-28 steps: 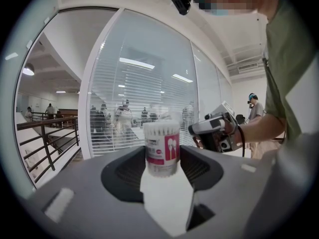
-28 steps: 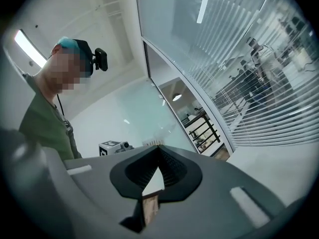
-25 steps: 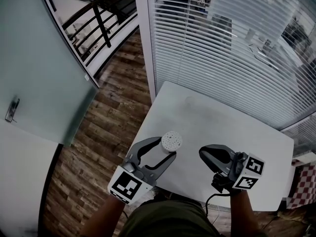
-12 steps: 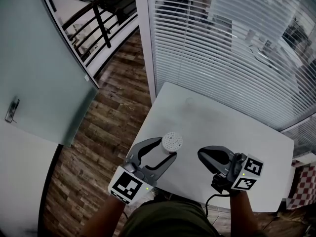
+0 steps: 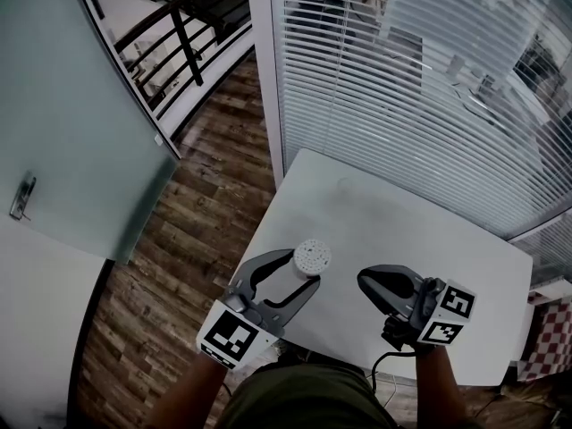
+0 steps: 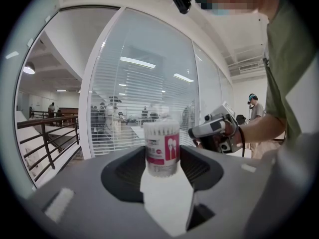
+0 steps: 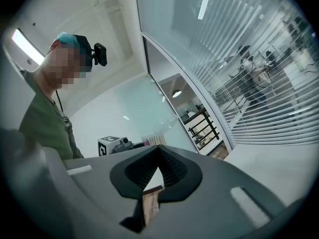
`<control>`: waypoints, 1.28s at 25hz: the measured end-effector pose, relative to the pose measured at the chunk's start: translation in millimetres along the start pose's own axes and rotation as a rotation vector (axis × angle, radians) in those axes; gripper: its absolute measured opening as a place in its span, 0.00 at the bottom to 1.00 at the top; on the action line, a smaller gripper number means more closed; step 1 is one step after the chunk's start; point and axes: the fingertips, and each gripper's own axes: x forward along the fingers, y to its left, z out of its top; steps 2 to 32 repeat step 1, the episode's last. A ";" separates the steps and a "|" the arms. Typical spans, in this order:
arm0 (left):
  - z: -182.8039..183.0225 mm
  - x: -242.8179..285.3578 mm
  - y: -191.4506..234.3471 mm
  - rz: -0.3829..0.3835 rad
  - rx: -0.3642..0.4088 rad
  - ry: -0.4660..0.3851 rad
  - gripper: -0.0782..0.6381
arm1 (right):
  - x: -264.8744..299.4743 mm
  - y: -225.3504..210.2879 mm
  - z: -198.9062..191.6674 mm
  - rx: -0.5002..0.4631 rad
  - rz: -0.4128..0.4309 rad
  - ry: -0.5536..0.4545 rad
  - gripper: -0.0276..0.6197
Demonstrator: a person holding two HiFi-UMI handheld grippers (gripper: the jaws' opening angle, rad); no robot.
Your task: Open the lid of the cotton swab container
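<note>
A smooth white table [image 5: 384,208] stands against a glass wall hung with thin horizontal blinds [image 5: 402,88], with dark wood-plank flooring [image 5: 197,213], a frosted glass panel [image 5: 71,132] and a black railing [image 5: 179,34] off to one side. The cotton swab container [image 6: 161,148] is an upright clear plastic cylinder near the table's near edge. It is packed with white-tipped swabs and wrapped in a pink-and-white label that shows drawn swabs. Its round lid [image 5: 311,256] is on, and from above it looks pale and finely speckled. The left gripper [image 5: 303,268] reaches in level, and its curved grey jaws stand wide. Their ribbed black pads sit one on each side of the container and pinch its lower wall. A cube with square black-and-white markers [image 5: 234,336] sits behind the container, at the person's end of this gripper. The right gripper [image 5: 365,280] is beside the container and clear of it. Its dark jaws are pressed together into a wedge with nothing between them, and its own marker cube [image 5: 444,315] sits further from the container.
</note>
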 end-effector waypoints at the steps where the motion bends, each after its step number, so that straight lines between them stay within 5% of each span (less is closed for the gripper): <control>1: -0.6 0.5 0.0 0.000 0.000 0.000 0.42 | -0.2 -0.8 -0.3 0.001 0.000 0.000 0.06; 32: -0.6 0.5 0.0 0.000 0.000 0.000 0.42 | -0.2 -0.8 -0.3 0.001 0.000 0.000 0.06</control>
